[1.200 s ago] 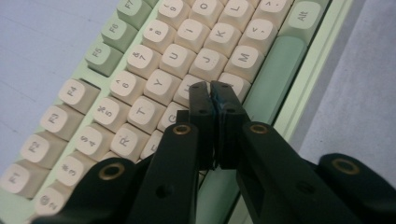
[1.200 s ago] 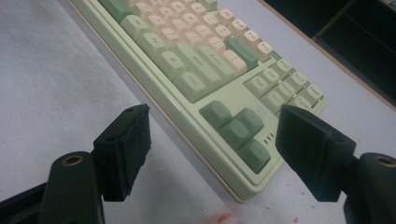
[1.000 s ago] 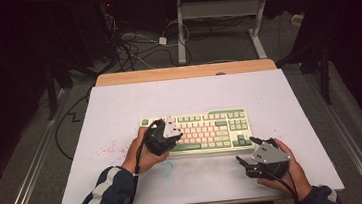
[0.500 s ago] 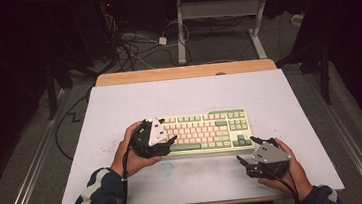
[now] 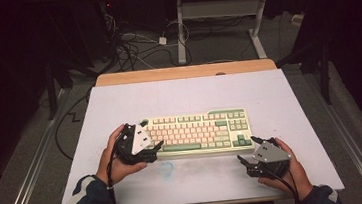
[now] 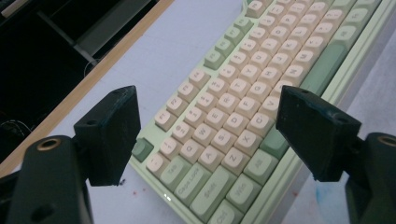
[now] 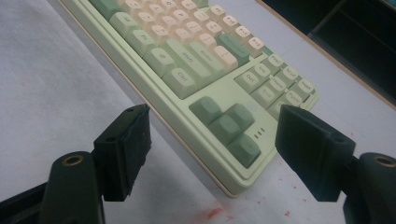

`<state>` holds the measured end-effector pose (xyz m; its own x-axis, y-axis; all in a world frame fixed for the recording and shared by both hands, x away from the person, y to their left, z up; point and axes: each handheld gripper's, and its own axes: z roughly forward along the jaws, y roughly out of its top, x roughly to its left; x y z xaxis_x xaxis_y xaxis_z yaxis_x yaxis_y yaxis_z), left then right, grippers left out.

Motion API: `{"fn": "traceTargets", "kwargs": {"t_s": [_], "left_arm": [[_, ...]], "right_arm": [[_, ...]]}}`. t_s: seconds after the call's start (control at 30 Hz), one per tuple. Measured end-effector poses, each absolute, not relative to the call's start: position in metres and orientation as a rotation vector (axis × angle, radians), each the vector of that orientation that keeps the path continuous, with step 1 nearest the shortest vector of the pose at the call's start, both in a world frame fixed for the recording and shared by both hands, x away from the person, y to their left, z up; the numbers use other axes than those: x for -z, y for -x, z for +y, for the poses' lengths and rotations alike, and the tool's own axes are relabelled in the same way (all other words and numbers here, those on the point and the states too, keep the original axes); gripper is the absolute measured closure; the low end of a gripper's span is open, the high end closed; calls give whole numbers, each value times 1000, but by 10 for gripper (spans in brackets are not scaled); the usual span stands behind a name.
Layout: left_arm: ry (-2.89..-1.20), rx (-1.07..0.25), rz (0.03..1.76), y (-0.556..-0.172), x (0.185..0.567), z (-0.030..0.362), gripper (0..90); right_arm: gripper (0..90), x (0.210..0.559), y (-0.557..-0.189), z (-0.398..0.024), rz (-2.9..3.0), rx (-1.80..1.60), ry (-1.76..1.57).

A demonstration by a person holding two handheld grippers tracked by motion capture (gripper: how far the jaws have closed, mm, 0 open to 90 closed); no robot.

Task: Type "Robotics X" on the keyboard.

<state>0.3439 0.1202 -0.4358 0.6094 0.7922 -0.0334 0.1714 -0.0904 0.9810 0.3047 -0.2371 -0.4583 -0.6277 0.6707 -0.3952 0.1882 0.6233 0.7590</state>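
Keyboard (image 5: pixel 199 133) on white mat (image 5: pixel 184 99); left gripper (image 5: pixel 138 145) jaws just opened, right gripper (image 5: pixel 252 158) jaws released, both empty.

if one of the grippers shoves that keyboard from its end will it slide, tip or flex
The keyboard probably slides rather than tips: it lies low, wide and flat on the table. Its thick one-piece case looks stiff, so little flex. Pushed at one end, it may swivel.

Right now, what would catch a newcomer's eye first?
The green-and-cream keyboard lying mid-table on the white mat. The left gripper sits at its left end, jaws just opened wide with nothing between them; the right gripper waits open off the near right corner.
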Motion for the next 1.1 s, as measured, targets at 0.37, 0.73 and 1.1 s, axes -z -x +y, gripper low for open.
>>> {"fn": "traceTargets", "kwargs": {"t_s": [0.37, 0.73, 1.1], "left_arm": [[-1577, -697, 906, -328, 450, 156, 189], [-1611, -646, 1000, -307, 477, 169, 184], [-1648, -633, 1005, -302, 479, 170, 184]], "right_arm": [[277, 456, -309, -237, 2147, -911, -689], [543, 440, -335, -221, 2180, -1020, -718], [847, 435, -373, -177, 2308, -1011, -656]]}}
